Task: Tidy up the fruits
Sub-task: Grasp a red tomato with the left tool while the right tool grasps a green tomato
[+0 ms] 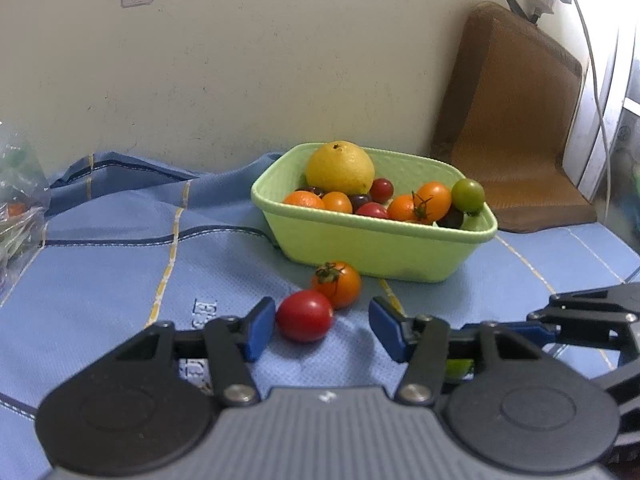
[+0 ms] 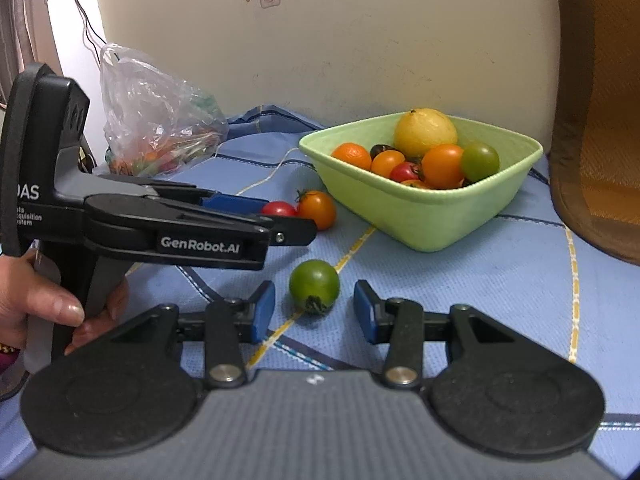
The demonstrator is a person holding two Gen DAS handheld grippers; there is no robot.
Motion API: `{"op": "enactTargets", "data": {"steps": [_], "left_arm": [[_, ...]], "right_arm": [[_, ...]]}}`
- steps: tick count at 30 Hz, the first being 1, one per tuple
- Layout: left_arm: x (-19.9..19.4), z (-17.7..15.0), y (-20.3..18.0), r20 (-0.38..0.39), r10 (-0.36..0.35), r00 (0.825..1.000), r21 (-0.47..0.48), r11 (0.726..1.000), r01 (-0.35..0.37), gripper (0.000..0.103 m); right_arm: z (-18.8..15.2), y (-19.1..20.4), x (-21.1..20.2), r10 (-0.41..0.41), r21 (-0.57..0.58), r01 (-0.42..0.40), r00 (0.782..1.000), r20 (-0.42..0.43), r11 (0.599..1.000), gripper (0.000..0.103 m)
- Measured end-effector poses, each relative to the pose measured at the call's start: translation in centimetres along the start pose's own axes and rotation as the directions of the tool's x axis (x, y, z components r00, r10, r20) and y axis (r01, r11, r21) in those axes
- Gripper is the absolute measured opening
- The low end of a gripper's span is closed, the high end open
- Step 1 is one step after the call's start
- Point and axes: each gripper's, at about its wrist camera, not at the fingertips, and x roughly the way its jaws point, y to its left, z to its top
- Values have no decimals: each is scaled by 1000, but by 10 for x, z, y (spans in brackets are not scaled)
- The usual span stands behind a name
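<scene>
Between our left tool's [image 1: 322, 330] parted pads lies a glossy red tomato [image 1: 305, 321], ungripped; our right tool [image 2: 314, 312] likewise brackets a green tomato [image 2: 314, 286] loosely. Beyond, we see a green basket [image 1: 372, 246] holding a yellow citrus [image 1: 340, 168] among tomatoes.

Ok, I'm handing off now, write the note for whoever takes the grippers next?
Left gripper: open, red tomato between its pads, nearest the left one, not gripped.
Right gripper: open around green tomato, not gripped.
Orange tomato lies on the blue cloth just behind the red one.
Done: green basket already holds the yellow citrus and many tomatoes.
Left: three loose tomatoes into the basket.
</scene>
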Motion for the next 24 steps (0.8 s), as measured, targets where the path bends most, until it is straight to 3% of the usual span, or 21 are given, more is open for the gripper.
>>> {"op": "enactTargets", "data": {"steps": [2,3,10,18,24], "left_arm": [[1,-1,0,-9,1,1000,-4,1000,-1,31],[0,-2,1,-8,-5,1000,-10,1000,5,31],[-33,-22,-16,-16,-58,998,-24,998,58,31],[-107,-73,-65,50,-141,989,0,990,141,32],[-144,-106,-95,83,-120,989,38,992,118,32]], "right_arm": [[-1,1,0,-9,-20,9,1000,1,1000,38],[-1,2,0,-16,-28,16,1000,2,999,30],[-11,3,-17,-15,-20,15,1000,8,1000,30],[-55,27,-85,-41,-41,43,997,65,998,30],[-98,46,-134,-105,-86,115,988,116,990,30]]}}
